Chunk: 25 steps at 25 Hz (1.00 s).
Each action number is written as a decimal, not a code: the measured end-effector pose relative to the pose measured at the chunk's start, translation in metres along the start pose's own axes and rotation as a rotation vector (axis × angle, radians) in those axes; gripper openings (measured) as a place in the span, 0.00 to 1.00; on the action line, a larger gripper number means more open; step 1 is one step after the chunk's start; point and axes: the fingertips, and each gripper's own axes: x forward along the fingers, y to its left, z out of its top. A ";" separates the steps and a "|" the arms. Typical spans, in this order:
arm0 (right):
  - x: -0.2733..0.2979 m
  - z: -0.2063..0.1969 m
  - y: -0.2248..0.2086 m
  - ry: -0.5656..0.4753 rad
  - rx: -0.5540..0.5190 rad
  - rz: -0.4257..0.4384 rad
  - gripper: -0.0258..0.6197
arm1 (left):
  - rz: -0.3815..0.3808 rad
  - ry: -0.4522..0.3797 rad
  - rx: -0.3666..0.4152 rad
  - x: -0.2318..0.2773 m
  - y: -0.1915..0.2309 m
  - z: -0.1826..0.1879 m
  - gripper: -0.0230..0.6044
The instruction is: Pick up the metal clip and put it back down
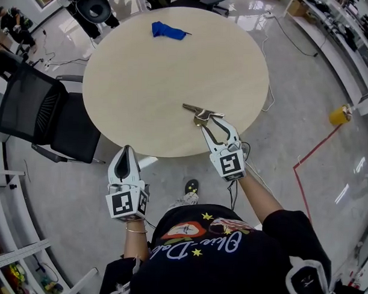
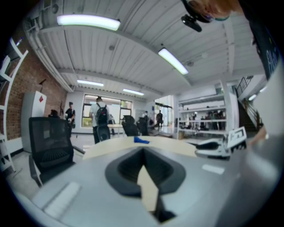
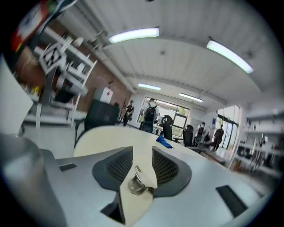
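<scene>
1. Round tan table (image 1: 175,65) across upper frame; below its near rim, left gripper (image 1: 128,149) pinched together, empty.
2. Right of centre, right gripper (image 1: 212,122) spread wide around metal clip (image 1: 198,114), pads seemingly off it.
3. Appears to lie flat on tabletop, close to lower right rim; could get snagged and dragged over that edge by a careless withdrawal.
4. Far upper edge: blue cloth (image 1: 167,30), well apart, no hazard.

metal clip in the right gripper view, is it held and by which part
Nothing is held. The silver metal clip lies between the right gripper's open jaws, which are not clamping it. The left gripper is shut and empty.
</scene>
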 end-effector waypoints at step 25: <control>-0.290 0.064 0.008 -0.227 0.450 -0.145 0.06 | -0.047 -0.043 0.082 -0.206 -0.140 0.004 0.03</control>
